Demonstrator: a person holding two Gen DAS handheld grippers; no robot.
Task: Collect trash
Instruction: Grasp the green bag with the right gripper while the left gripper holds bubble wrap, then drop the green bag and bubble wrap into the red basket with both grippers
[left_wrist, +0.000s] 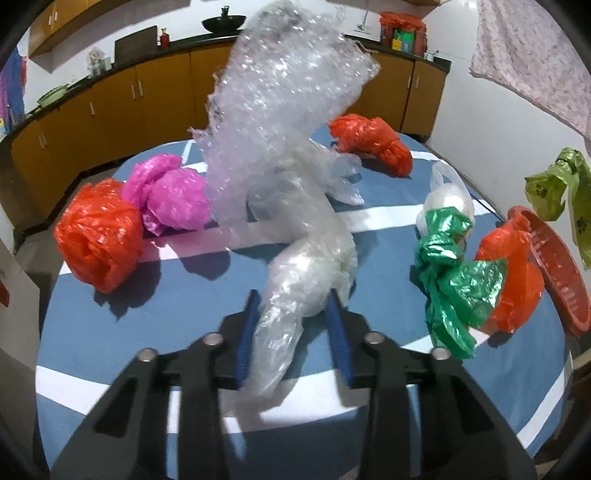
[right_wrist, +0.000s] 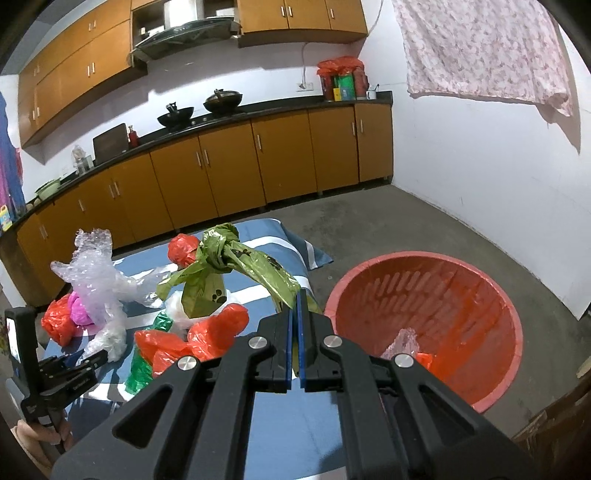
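Observation:
My left gripper is shut on a long clear bubble-wrap piece and holds it upright above the blue striped table; it also shows in the right wrist view. My right gripper is shut on an olive green bag with paw prints, held in the air left of the red basket. The green bag also shows in the left wrist view, above the basket.
On the table lie red bags, a pink bag, a shiny green bag and a white bag. The basket holds some scraps. Kitchen cabinets stand behind.

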